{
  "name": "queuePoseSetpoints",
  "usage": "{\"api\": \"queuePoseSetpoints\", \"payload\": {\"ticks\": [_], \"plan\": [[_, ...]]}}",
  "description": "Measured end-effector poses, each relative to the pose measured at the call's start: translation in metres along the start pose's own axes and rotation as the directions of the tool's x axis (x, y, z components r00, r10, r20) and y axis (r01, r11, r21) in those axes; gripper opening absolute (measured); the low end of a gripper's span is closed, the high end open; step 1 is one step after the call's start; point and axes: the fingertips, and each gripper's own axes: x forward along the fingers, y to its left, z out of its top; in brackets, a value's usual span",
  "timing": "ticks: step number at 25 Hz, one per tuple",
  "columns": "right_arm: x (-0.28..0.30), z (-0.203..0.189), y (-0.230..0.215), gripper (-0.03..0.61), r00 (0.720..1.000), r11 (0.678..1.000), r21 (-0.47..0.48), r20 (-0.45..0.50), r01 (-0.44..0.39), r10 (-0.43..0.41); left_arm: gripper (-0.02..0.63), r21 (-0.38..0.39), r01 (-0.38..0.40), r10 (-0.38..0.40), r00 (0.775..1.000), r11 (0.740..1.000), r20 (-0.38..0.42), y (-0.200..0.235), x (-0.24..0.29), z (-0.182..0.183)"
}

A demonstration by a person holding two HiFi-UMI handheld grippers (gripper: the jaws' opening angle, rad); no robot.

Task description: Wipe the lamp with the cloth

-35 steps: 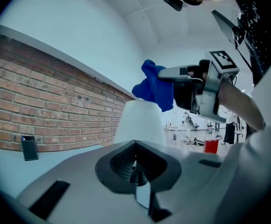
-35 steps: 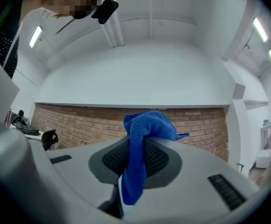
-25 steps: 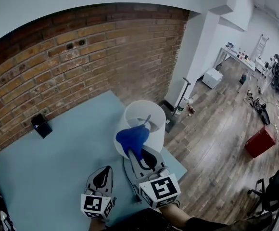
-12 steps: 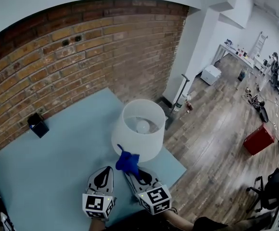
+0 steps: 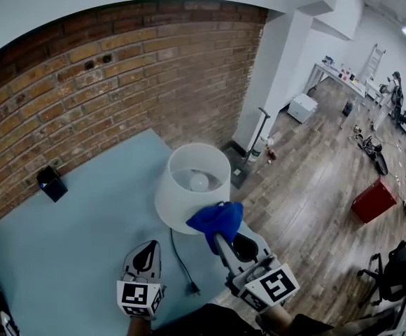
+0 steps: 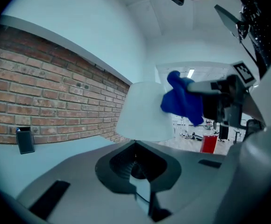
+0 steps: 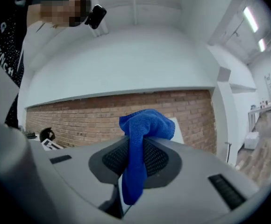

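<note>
A white lamp shade (image 5: 189, 194) with a bulb (image 5: 199, 181) inside stands on the pale blue table (image 5: 70, 243). My right gripper (image 5: 220, 231) is shut on a blue cloth (image 5: 218, 218), which rests against the shade's lower right side. The left gripper view shows the cloth (image 6: 182, 101) pressed on the shade (image 6: 145, 113). In the right gripper view the cloth (image 7: 140, 148) hangs from between the jaws and hides most of the shade (image 7: 176, 125). My left gripper (image 5: 147, 253) is shut and empty, held low in front of the lamp.
The lamp's black cord and plug (image 5: 186, 277) lie on the table near my left gripper. A small black box (image 5: 51, 184) sits at the far left by the brick wall (image 5: 119, 82). The table's right edge drops to a wooden floor (image 5: 315, 208).
My right gripper has carried the cloth from the shade's front lower edge round to its right side. The left gripper has stayed put.
</note>
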Motion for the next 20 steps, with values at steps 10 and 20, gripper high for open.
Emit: {"api": "queuePoseSetpoints", "payload": {"ticks": [10,20], "plan": [[0.025,0.043,-0.056,0.061,0.987,0.978,-0.142,0.069,0.152,-0.143,0.008,0.065,0.025,-0.030,0.997,0.998,0.077,0.010,-0.016,0.069],[0.004,-0.101,-0.094,0.061,0.928,0.960,-0.142,-0.256,0.241,-0.271,0.008,0.098,0.062,-0.070,0.994,0.993,0.083,0.004,0.006,0.088]]}}
